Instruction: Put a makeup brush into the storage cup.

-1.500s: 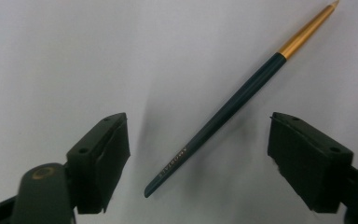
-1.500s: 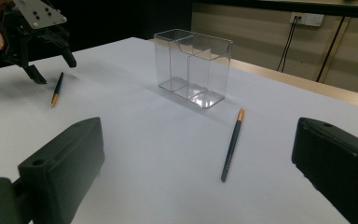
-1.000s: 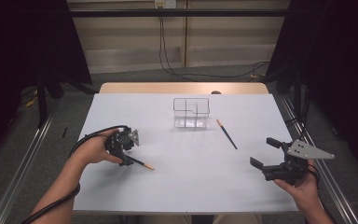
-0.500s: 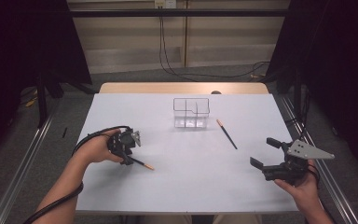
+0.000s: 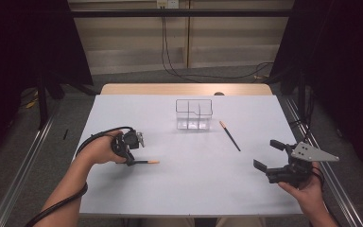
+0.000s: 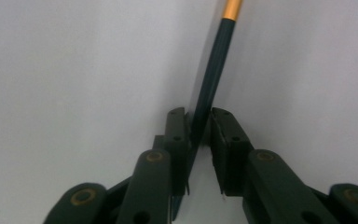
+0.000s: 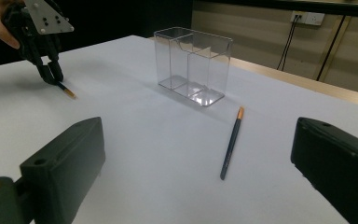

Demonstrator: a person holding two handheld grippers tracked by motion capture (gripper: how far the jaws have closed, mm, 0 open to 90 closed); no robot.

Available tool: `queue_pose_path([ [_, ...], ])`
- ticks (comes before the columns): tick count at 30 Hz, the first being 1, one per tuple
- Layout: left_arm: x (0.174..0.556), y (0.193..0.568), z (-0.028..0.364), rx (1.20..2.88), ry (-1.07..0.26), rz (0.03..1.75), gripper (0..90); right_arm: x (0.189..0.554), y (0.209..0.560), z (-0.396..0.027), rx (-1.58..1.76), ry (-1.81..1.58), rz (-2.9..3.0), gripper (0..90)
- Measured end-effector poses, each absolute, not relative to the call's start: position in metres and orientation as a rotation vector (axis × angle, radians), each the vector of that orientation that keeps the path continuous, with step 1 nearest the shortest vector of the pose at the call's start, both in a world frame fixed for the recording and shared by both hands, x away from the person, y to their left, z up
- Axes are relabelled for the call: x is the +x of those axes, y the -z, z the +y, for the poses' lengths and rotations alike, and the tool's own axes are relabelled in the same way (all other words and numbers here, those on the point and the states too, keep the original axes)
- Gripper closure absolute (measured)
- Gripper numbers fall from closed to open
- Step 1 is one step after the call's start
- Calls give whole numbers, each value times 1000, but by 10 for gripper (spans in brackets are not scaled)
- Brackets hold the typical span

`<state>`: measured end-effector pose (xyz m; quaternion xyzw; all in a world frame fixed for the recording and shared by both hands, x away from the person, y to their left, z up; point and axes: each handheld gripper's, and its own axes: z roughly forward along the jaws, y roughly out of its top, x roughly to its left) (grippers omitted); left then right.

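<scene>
Gripping a dark pencil (image 5: 144, 162) with an orange tip, the left hand-held gripper (image 5: 131, 161) sits at the left of the frame, low on the white surface (image 5: 189, 189), its jaws closed on the shaft. At upper centre stands a clear divided holder (image 5: 194, 114). Just right of it lies a second pencil (image 5: 230, 135). At lower right, the right hand-held gripper (image 5: 268, 155) is held with jaws wide apart, empty.

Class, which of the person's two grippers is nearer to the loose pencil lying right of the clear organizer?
Right. The right gripper sits open just beyond the loose pencil; the left gripper is across the table, pinching another pencil.
</scene>
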<state>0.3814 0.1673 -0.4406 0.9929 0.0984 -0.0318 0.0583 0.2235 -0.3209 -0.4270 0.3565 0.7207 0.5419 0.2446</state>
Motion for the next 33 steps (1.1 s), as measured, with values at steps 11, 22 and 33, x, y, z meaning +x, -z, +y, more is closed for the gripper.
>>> queue_pose_path([
  [11, 381, 442, 164, 3031, 92, 342, 842, 222, 427, -322, 973, -1475, 1969, 23],
  [22, 382, 442, 162, 3036, 90, 370, 849, 223, 428, -321, 971, -1469, 1972, 24],
  [33, 383, 440, 164, 3026, 104, 377, 850, 224, 428, -320, 968, -1468, 1979, 24],
])
